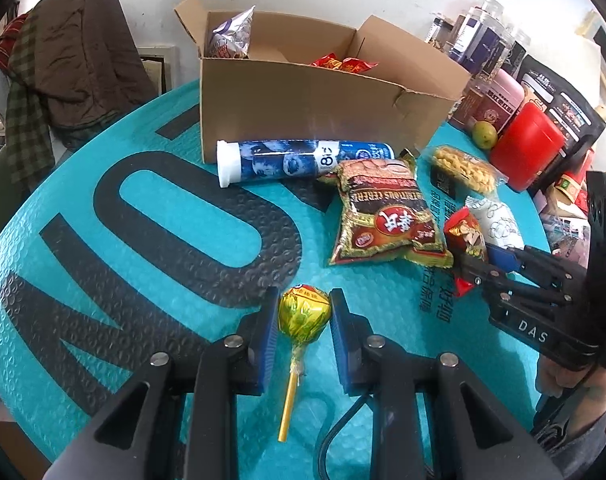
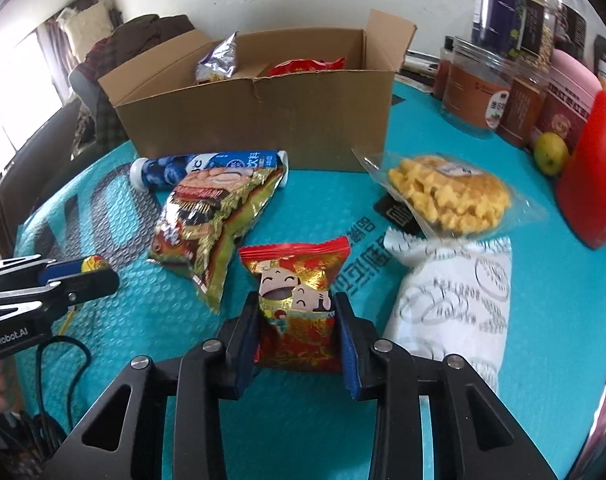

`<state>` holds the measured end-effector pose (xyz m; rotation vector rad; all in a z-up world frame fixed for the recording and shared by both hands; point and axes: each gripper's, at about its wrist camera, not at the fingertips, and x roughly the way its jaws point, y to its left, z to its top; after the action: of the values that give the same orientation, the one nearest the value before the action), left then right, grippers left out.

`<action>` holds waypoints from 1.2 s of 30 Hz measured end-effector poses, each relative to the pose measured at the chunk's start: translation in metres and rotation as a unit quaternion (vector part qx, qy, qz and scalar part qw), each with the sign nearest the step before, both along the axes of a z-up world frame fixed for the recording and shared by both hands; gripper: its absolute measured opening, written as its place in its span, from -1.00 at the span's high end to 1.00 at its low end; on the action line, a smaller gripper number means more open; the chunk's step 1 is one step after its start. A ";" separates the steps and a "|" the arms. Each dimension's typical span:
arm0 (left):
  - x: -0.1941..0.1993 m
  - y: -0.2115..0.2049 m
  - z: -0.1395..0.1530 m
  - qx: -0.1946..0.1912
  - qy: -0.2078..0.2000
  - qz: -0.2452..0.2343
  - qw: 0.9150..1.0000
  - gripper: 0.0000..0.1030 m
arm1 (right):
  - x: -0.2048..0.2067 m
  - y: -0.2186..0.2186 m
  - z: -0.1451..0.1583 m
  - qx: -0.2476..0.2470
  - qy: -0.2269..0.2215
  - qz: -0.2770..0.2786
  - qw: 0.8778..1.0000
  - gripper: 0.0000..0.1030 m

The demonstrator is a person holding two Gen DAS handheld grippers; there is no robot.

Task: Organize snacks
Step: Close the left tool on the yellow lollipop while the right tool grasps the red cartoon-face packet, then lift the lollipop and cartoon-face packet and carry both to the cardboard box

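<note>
In the left wrist view, a brown jacket over a checked cloth [image 1: 63, 68] hung at the upper left of the frame, beyond the edge of the round worktop covered in teal bubble-textured sheet with large black letters [image 1: 103, 280]. At upper centre stood the open brown cardboard box [image 1: 303, 108], with a silver-purple foil snack bag [image 1: 229, 36] upright in its left corner and a red wrapped snack [image 1: 343, 65] showing over its front wall. Just in front of the box lay the blue tube with a white cap [image 1: 299, 160] on its side, and to its right the green-and-brown printed cereal bag [image 1: 383, 212], overlapping the tube's right end. At lower centre the left hand-held gripper [image 1: 304, 320] had its blue pads set either side of the yellow-wrapped lollipop with a yellow stick [image 1: 303, 312], lying on the worktop; the pads sat just beside the wrapper, and whether they pressed it I could not tell. In the right wrist view, at lower centre, the right hand-held gripper [image 2: 297, 320] was clamped on the red-and-gold cartoon-printed snack packet [image 2: 299, 300], the packet pinched and creased between the pads. To its right lay the white patterned pouch [image 2: 455, 300], and above that the clear bag of yellow puffed pieces [image 2: 451, 196]. At the upper right stood clear plastic jars with dark labels [image 2: 475, 92], a small green-yellow fruit [image 2: 551, 152] and a red container [image 2: 595, 168].
</note>
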<state>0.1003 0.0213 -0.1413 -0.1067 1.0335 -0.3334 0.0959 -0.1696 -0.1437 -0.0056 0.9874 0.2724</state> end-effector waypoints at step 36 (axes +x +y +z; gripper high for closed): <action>-0.065 -0.044 -0.008 0.031 -0.003 -0.061 0.998 0.52 | -0.090 -0.006 0.001 0.016 0.013 -0.001 1.000 0.30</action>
<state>0.0357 -0.0227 -0.1496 0.0128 1.0453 -0.4121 0.0059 -0.1752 -0.1427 0.0272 1.0092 0.2867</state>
